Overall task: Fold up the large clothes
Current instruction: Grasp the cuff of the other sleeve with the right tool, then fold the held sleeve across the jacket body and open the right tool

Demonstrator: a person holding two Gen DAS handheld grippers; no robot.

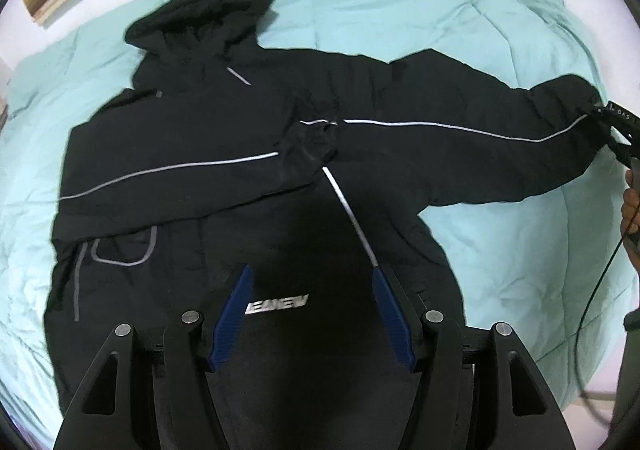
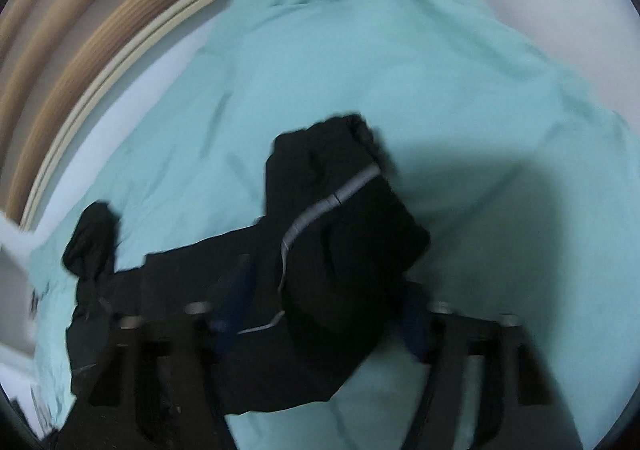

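Jacket (image 1: 224, 153), black with grey piping, lies spread on bed's mint quilt (image 1: 400, 5), hood away from camera. One sleeve folded across chest, other stretched sideways. Right gripper (image 2: 320, 314) at that sleeve's cuff (image 2: 344, 209), cuff between its fingers; blur hides whether clamped. Left gripper (image 1: 312, 314) released, empty, above jacket's hem.

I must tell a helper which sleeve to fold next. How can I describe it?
On the mint-green quilt lies a black hooded jacket. One sleeve is already across its chest; the outstretched sleeve reaches sideways, its cuff in the right gripper.
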